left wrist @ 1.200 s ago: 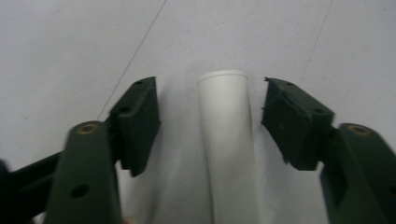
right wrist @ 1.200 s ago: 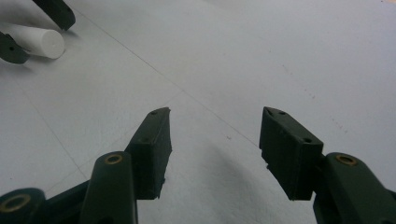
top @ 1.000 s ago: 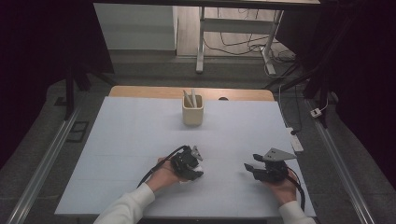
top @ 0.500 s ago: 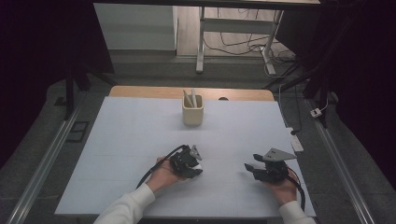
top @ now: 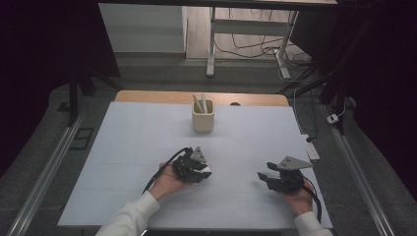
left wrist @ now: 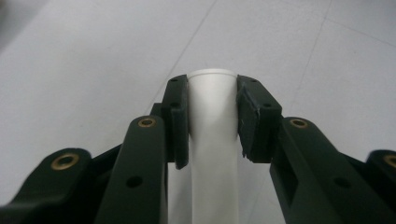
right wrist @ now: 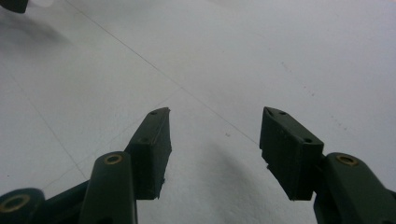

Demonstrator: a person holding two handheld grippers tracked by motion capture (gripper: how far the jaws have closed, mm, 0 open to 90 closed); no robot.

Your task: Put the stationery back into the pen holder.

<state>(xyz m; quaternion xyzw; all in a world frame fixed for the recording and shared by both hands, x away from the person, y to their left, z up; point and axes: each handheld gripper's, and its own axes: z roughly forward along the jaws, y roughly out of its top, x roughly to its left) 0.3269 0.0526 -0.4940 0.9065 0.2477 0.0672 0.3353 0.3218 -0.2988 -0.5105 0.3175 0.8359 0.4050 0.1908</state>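
My left gripper point(top: 202, 172) lies low on the white table point(top: 128, 147), left of centre near the front. In the left gripper view both pads press on a white tube point(left wrist: 212, 140) that runs lengthwise between them. Its jaws have just been closing, so the left gripper point(left wrist: 212, 93) is shut on the tube. A bit of the white tube point(top: 207, 170) pokes out at the tips in the high view. My right gripper point(top: 263, 177) rests at the front right, pointing left. In its own view the right gripper point(right wrist: 215, 126) stands open over bare table.
A beige cup point(top: 202, 120) with white sticks in it stands upright at the middle back of the table. A wooden strip point(top: 147, 96) runs along the far edge. A white power strip point(top: 312, 149) lies off the right edge.
The left gripper has shifted slightly over the white tube. The right gripper has kept still.
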